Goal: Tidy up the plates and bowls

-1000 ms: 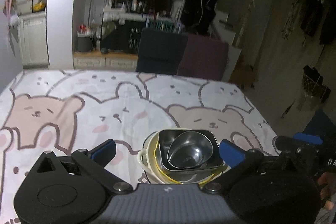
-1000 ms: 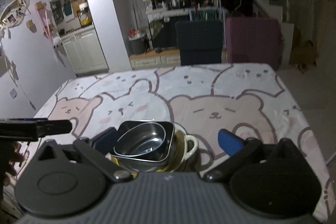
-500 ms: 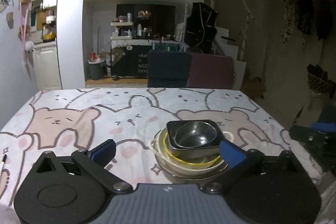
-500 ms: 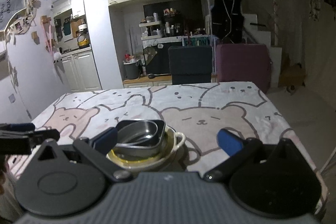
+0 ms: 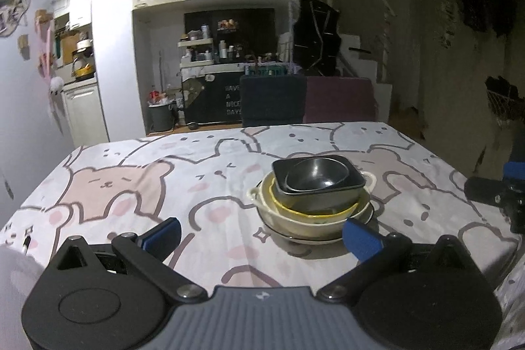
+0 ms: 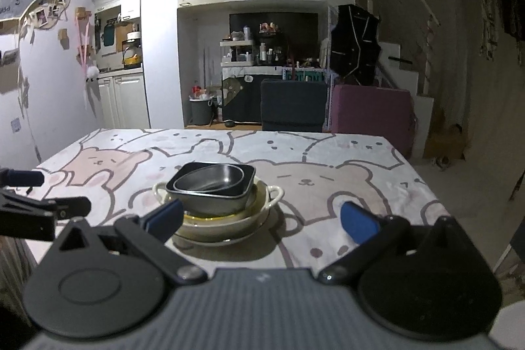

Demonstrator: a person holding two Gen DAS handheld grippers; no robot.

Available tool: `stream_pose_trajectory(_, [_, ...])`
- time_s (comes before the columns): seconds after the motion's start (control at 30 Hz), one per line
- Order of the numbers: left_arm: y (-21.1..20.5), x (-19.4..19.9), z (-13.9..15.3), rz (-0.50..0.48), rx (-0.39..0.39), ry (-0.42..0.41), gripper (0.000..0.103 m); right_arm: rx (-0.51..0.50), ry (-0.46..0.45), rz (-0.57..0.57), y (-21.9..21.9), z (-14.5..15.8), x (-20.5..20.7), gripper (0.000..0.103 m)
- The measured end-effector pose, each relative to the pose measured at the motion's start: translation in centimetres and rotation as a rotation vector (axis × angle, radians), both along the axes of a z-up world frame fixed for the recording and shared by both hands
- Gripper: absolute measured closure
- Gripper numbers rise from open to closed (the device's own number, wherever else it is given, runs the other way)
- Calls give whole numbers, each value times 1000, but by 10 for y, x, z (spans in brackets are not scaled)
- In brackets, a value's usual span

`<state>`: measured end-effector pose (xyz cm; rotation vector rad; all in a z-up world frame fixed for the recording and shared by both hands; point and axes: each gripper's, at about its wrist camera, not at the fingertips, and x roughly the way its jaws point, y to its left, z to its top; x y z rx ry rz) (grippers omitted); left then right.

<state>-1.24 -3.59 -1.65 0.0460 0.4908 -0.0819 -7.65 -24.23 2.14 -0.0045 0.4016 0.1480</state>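
One stack, five nested pieces, on the counter point(image 5: 210, 173).
Plate point(image 5: 305, 239), cream bowl point(image 5: 295, 222), yellow bowl point(image 5: 285, 206), square dish point(image 5: 315, 195), round steel bowl point(image 5: 316, 174) sat ahead of both tongs; left tongs point(image 5: 261, 233) and right tongs point(image 6: 262, 215) were wide, empty.

In the lower centre of both wrist views we see a stack on the tablecloth point(image 5: 210, 199): a plate point(image 5: 305, 239) at the bottom, a two-handled bowl point(image 5: 295, 220) on it, a square bowl point(image 5: 321, 195) in that, and a round bowl point(image 5: 316, 174) on top. Behind the table, at mid-frame, two chairs point(image 6: 293, 105) stand side by side, with shelves point(image 6: 242, 51) behind them. Cabinets point(image 6: 123, 102) lie at the left.
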Motion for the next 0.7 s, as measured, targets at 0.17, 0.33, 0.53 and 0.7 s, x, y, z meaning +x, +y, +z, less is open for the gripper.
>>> stream_pose_trajectory(0.17, [11, -8, 2, 27, -44, -22, 0, -9, -29, -4, 2, -4, -6, 0])
stream_pose_trajectory(0.33, [12, -12, 4, 8, -58, -45, 0, 7, -36, -13, -2, -6, -5, 0])
stream_pose_trajectory(0.53, [13, -13, 5, -1, -57, -49, 0, -2, -40, -11, 0, -6, -5, 0])
stream_pose_trajectory(0.7, [14, -14, 5, -1, -56, -49, 0, -12, -44, -8, 2, -8, -5, 0])
